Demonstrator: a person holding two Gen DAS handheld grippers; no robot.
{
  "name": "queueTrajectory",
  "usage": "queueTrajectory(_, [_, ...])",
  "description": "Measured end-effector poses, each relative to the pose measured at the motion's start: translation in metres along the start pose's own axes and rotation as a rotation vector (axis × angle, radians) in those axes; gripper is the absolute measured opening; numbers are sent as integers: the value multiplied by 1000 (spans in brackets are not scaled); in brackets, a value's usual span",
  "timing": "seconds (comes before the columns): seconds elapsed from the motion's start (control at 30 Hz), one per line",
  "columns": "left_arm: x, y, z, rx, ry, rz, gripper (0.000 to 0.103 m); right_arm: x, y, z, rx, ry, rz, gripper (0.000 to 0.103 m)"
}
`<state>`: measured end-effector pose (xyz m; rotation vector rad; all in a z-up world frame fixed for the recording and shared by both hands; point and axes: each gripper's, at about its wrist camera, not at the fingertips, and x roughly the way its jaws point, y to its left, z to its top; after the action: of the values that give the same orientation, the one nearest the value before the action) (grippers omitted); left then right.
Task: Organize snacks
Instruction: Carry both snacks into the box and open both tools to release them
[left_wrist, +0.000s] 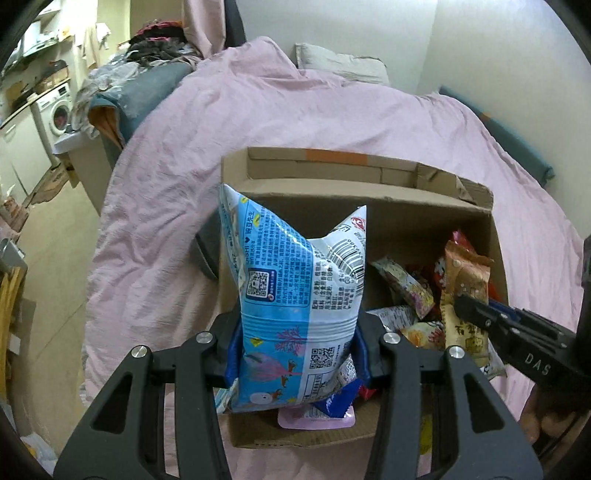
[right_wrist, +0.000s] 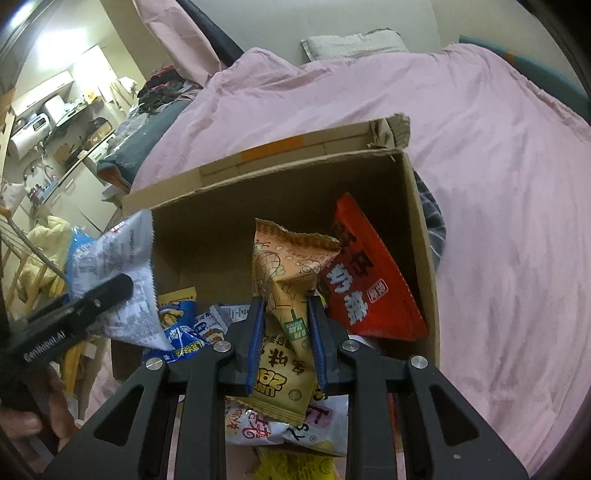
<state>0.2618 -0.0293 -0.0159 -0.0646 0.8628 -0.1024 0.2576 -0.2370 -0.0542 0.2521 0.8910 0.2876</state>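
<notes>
Over the cardboard box (left_wrist: 424, 218), my left gripper (left_wrist: 297, 354) is clamped on a blue snack bag (left_wrist: 295, 280); my right gripper (right_wrist: 286, 339) pinches an orange peanut packet (right_wrist: 288, 280).

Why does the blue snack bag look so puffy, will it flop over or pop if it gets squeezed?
The blue snack bag probably stays upright: it stands tall above the left gripper, puffed like it holds air. It is likely light for its size. Its shiny film looks slippery, and it dents at the pinch, so a harder squeeze might crush what is inside.
</notes>
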Motion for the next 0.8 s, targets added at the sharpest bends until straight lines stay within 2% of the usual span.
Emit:
queueTrajectory(0.2, [-5,-9,-1,35,-21,0,45,-1,2,0,-13,-3,-9,25])
queueTrajectory(0.57, [-6,-7,-2,22,-14,-1,45,-1,3,0,-10,-1,-11,25])
queueTrajectory(0.8, [-9,-4,-1,3,-30,-27,48,-4,-2,3,14,-18,31,28])
